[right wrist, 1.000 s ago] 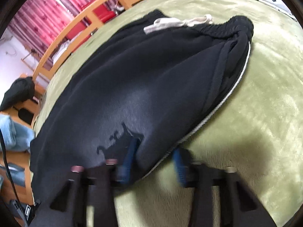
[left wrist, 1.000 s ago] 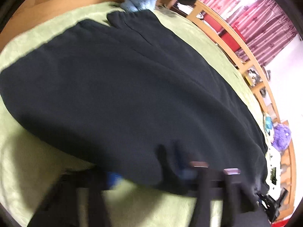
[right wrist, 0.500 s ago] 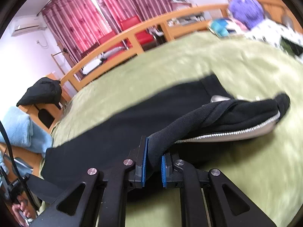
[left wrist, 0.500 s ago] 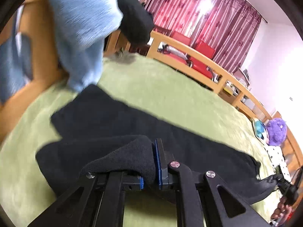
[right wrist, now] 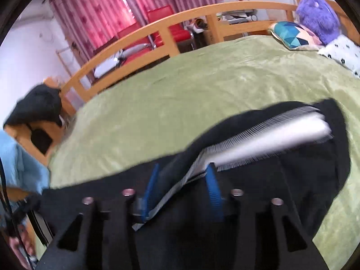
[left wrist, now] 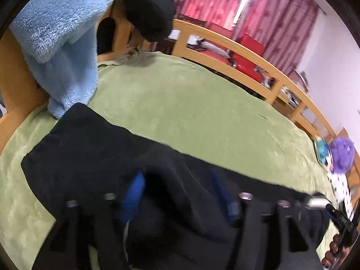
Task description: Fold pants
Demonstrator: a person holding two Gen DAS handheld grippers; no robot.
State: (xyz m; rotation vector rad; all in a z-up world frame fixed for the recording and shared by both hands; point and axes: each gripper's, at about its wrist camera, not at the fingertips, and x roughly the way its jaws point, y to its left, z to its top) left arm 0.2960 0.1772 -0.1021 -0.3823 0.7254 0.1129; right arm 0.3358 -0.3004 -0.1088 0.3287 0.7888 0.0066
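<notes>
- Two grippers, both just opening over the black pants (left wrist: 94, 148), spread lengthwise across the green bedspread (left wrist: 202, 112).
- Far left of the left wrist view: a fluffy blue blanket (left wrist: 58, 36) draped over the wooden bed frame (left wrist: 258, 58), hanging down to just beside the leg end of the pants.
- Left gripper (left wrist: 180, 193): blue pads apart, a fold of dark cloth between them but no longer pinched; blurred, so exact contact hard to tell.
- Right gripper (right wrist: 182, 186): pads likewise apart, the folded edge with its white side stripe (right wrist: 270, 132) running up between them, not clamped.
- Far right of the right wrist view: a patterned pillow (right wrist: 290, 34) and a purple plush toy (right wrist: 319, 15), well apart from the garment.
- Risk one: cloth snagging on a pad during withdrawal, dragging the fresh fold open again.
- Risk two: uneven release, one side dropping earlier and leaving the halves skewed, stripe edge not lined up.
- Risk three: thick fleece springing back, so a lumpy fold needing a smoothing pass.
</notes>
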